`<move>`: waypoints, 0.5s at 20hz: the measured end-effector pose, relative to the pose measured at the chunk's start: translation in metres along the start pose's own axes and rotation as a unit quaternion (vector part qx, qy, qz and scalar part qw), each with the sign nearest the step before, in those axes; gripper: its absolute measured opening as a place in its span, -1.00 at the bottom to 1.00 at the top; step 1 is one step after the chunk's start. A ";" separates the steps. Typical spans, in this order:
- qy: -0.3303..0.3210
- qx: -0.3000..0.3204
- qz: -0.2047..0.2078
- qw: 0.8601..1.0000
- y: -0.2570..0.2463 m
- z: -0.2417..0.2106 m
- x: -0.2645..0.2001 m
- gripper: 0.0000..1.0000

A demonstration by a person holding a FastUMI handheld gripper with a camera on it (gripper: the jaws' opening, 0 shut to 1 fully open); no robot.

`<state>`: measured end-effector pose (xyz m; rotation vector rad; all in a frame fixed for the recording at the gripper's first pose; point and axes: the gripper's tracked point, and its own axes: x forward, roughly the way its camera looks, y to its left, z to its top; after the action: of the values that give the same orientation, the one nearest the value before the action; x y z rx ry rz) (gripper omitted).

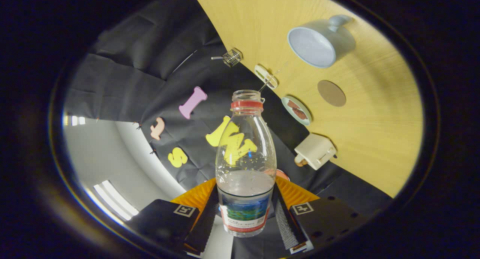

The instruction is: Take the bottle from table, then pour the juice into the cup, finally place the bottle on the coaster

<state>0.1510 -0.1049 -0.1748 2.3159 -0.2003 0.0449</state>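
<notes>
Bottle (245, 165) held between our two fingers, both pressing on its labelled lower body, so the gripper (245, 217) is pinching it firmly enough to carry it clear of the table (375, 146). The whole scene sits rotated in the gripper view, with the wooden tabletop running up one side, which we read as the gripper being rolled over toward a pour. The neck is open, with only a red ring below the rim, and clear liquid fills roughly the lower part of the bottle, so we judge that juice remains to be poured. The cup (318, 43), a pale mug with its handle on the far side, stands well beyond the bottle's mouth and off to one side; the mouth is not over it, so we think the pour has not begun and the bottle must travel to the rim. The round brown coaster (331, 93) lies bare on the wood between the cup and a small plate (296, 110) holding something dark, and it waits as the final resting place. A white boxy object (315, 151) sits near the table edge, close to our path. Gripping low keeps the neck free, which suits tipping.
</notes>
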 end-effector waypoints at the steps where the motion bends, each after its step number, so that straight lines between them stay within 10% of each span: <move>1: 0.000 0.010 0.003 1.000 0.007 -0.005 0.000 0.56; 10: -0.004 0.033 -0.003 0.999 0.018 -0.001 0.003 0.56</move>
<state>0.1514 -0.1165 -0.1613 2.3835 -0.1983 0.0409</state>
